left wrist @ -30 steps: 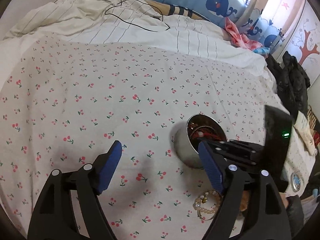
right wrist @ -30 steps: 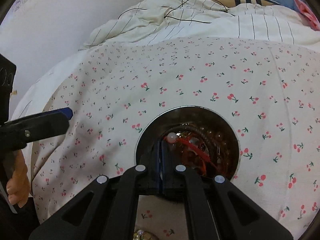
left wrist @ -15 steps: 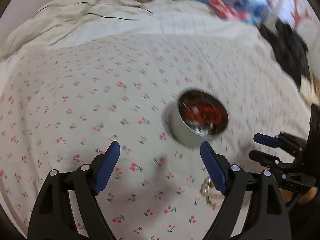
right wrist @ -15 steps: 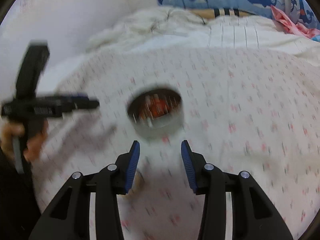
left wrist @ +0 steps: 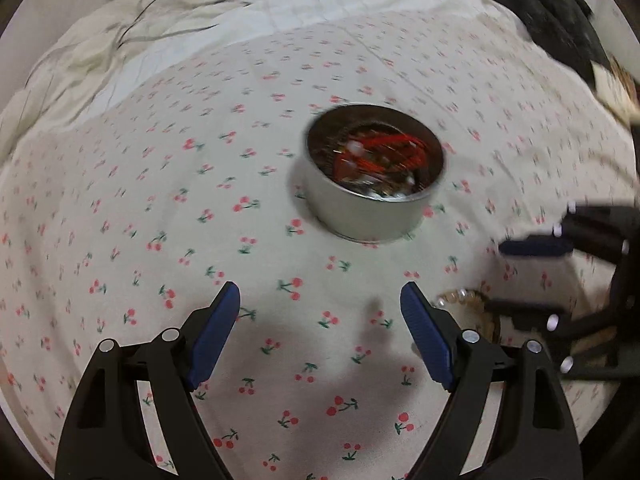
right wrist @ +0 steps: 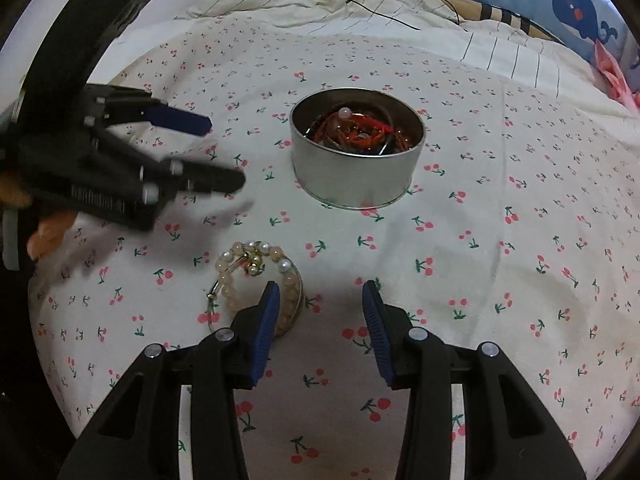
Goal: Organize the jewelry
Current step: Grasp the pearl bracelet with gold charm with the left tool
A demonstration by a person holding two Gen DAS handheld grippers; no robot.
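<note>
Round metal tin (right wrist: 356, 160) just above centre in the right wrist view, standing on a cherry-print sheet (right wrist: 500, 240), holding a tangle of red cord and beads, single pieces hard to tell apart. In the left wrist view the same tin (left wrist: 374, 208) right of centre, smeared by motion blur, contents only a red and dark mass. Bead bracelet (right wrist: 256, 276) lower left of centre in the right view, flat on the sheet, well apart from the tin, its lower right arc hidden behind the left blue pad. Right gripper (right wrist: 320, 320) at the bottom edge, released, jaws just opened partway, only bare sheet between them, bracelet outside. Left gripper (left wrist: 320, 332) at the bottom of its own view, spread wide and empty over the sheet. Bracelet (left wrist: 460, 294) barely showing there at lower right, mostly covered by the pad and by the blurred right gripper at the right edge. Left gripper again at the left edge of the right view, part of a hand (right wrist: 44, 236) behind it, cut off. Rumpled bedding and a whale-print pillow (right wrist: 576, 4) along the top, partly cropped.
</note>
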